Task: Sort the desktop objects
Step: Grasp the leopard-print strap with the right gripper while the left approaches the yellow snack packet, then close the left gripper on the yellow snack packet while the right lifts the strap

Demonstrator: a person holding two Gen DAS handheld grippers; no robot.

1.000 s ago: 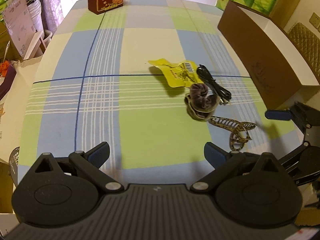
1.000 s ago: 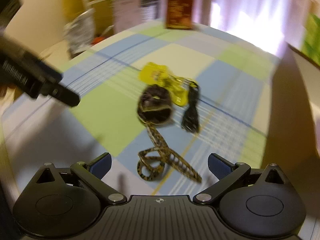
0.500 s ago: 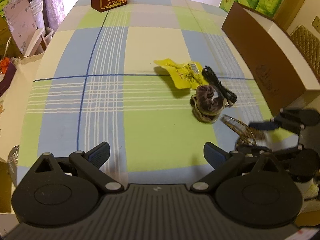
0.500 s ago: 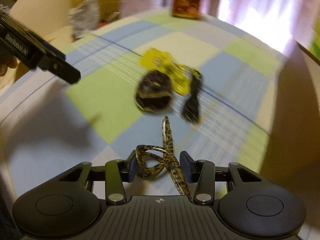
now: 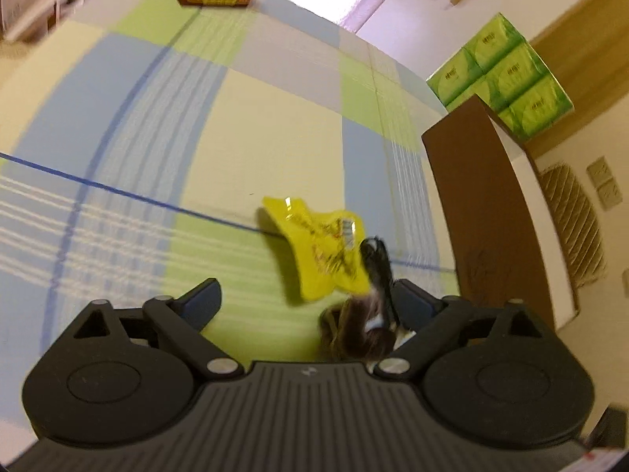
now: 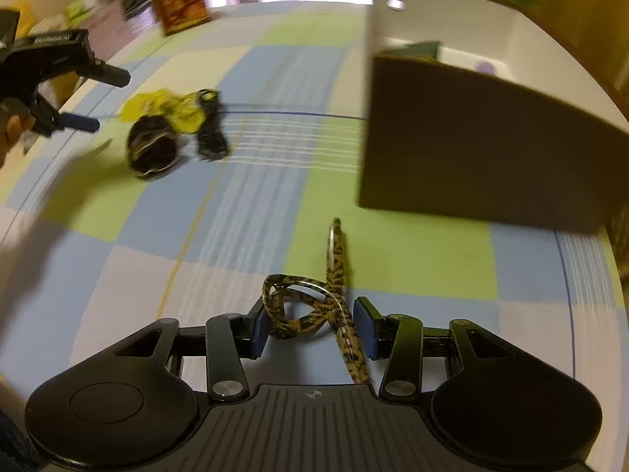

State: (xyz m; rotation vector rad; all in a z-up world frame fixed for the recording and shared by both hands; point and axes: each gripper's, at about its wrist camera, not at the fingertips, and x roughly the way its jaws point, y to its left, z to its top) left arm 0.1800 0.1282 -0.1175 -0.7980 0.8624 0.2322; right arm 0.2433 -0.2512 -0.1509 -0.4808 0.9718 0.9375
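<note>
Fingers spread wide, your left gripper (image 5: 304, 301) hangs over the checked tablecloth (image 5: 255, 126), the dark scrunchie (image 5: 355, 334) beside its right finger, near the brown box (image 5: 479, 212). From the right wrist, your right gripper (image 6: 312, 326) clamps the leopard-print hair clip (image 6: 314, 306) just short of that brown box (image 6: 471, 149).

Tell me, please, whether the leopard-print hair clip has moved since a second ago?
Yes. The hair clip lay near the scrunchie; now the right gripper holds it clear of the pile, closer to the brown box.
</note>
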